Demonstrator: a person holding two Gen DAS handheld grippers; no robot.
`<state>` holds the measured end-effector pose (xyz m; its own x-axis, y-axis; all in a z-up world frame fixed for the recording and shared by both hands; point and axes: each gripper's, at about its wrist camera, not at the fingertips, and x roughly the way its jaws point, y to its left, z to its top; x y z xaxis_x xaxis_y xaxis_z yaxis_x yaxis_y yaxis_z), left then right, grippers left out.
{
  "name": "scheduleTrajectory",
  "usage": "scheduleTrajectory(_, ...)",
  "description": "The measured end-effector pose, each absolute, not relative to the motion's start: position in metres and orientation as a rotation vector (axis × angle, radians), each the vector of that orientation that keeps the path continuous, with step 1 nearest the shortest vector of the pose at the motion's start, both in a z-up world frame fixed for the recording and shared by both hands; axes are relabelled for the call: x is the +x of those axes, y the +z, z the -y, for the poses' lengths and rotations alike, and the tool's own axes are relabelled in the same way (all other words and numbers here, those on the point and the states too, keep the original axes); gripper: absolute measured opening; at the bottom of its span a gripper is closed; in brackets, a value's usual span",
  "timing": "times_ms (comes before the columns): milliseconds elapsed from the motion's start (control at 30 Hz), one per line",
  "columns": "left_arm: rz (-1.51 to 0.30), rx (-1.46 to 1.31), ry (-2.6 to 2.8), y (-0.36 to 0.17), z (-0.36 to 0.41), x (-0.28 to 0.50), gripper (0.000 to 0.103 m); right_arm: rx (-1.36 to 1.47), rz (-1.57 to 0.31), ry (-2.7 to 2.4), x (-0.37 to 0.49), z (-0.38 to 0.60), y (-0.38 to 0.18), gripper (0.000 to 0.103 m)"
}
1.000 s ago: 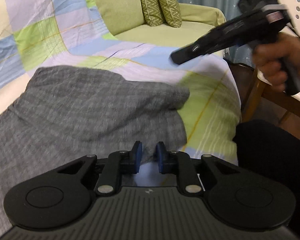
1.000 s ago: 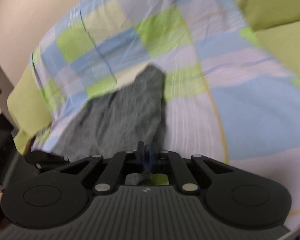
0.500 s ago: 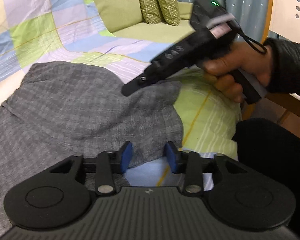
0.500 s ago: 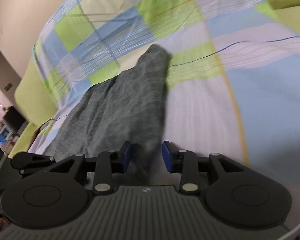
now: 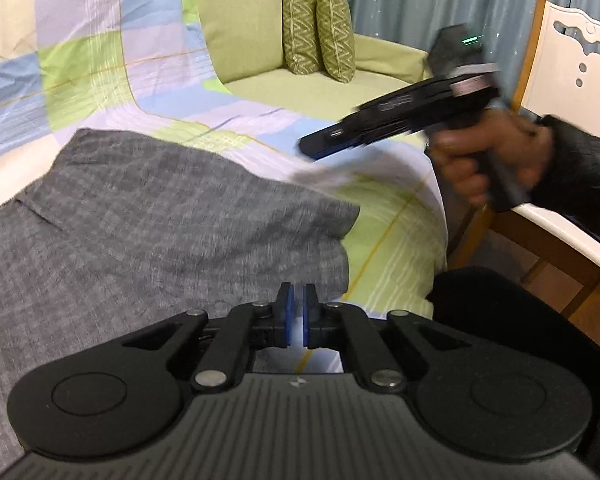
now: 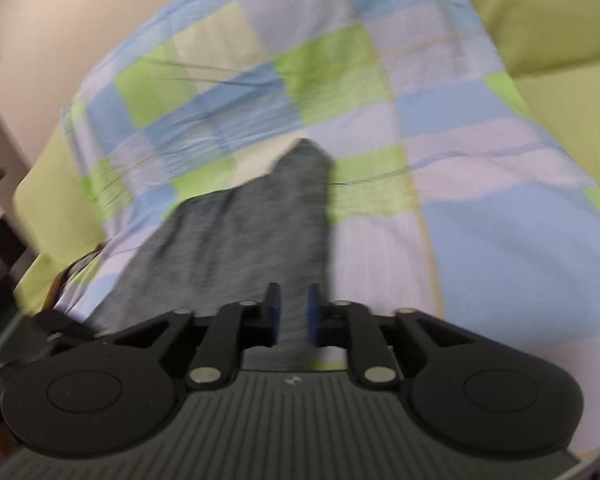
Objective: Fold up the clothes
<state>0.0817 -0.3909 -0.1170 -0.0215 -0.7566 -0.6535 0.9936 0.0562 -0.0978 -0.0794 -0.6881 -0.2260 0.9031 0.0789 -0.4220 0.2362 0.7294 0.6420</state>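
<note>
**Grey garment flat on the sofa throw, both tools off it**

The grey garment (image 5: 152, 236) lies spread on the checked sheet (image 5: 392, 236) that covers the sofa (image 5: 320, 92). In the left wrist view its near right corner shows two stacked edges, so a layer seems to sit doubled there; in the right wrist view it runs away from you as a long strip to a narrow end (image 6: 304, 156). That fits either a fold just laid or a piece only partly smoothed, and I can't tell which.

Left gripper (image 5: 295, 316): blue pads nearly together w/ a thin gap, nothing between them, hovering over the cloth's near edge. Right gripper (image 6: 287, 314): pads apart, empty, lifted above the strip; the view is blurred. Seen from the left cam, your hand (image 5: 492, 168) holds that tool up in the air, well clear of the fabric, near the wooden chair (image 5: 568, 76).

Doing it well, my judgement only:
- Before any grab, check the stacked edges line up. If they're skewed, the error carries thru every later fold.
- Pinch at a corner or hem, not mid-panel; mid-panel drags a bunch.
- Take only the garment. The sheet is loose and thin, so it may get pinched along w/ it.
- Keep both tools level so the crease stays straight.
- Go slower with the right hand; the blur suggests it's moving fast.
</note>
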Motion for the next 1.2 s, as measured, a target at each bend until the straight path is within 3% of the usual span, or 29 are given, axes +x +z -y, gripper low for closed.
scheduleTrajectory(167, -0.636, 0.485, -1.458, -0.128, 0.411, 0.086, 0.006, 0.748, -0.474, 0.036, -0.019, 0.713, -0.254, 0.035)
scheduleTrajectory(300, -0.672, 0.519, -1.460, -0.147, 0.421, 0.087, 0.015, 0.741, -0.495, 0.154, 0.016, 0.708, -0.262, 0.036)
scheduleTrajectory(333, -0.673, 0.527, -1.460, -0.151, 0.422, 0.087, 0.015, 0.736, -0.508, 0.180, 0.020, 0.705, -0.261, 0.034)
scheduleTrajectory(367, -0.673, 0.525, -1.460, -0.152, 0.422, 0.087, 0.015, 0.750, -0.525, 0.209, 0.025, 0.704, -0.259, 0.010)
scheduleTrajectory(567, -0.685, 0.511, -1.468, -0.151, 0.415, 0.090, 0.015, 0.901, -0.429, 0.102, -0.003, 0.731, -0.221, 0.007)
scheduleTrajectory(667, -0.690, 0.509, -1.468, -0.151, 0.410, 0.091, 0.015, 0.769, -0.375, -0.102, -0.030, 0.725, -0.196, 0.007)
scheduleTrajectory(767, -0.698, 0.458, -1.467, -0.146, 0.400, 0.093, 0.015, 0.771, -0.359, -0.147, -0.050, 0.724, -0.194, 0.011)
scheduleTrajectory(867, -0.679, 0.382, -1.464, -0.133, 0.388, 0.098, 0.015, 0.794, -0.412, -0.101, -0.059, 0.716, -0.207, 0.036)
scheduleTrajectory(1033, -0.605, 0.332, -1.391, -0.105, 0.387, 0.126, 0.016, 0.813, -0.495, -0.099, -0.046, 0.701, -0.241, 0.035)
scheduleTrajectory(1200, -0.624, 0.385, -1.332, -0.109, 0.403, 0.146, 0.019, 0.768, -0.492, 0.023, -0.043, 0.678, -0.237, 0.037)
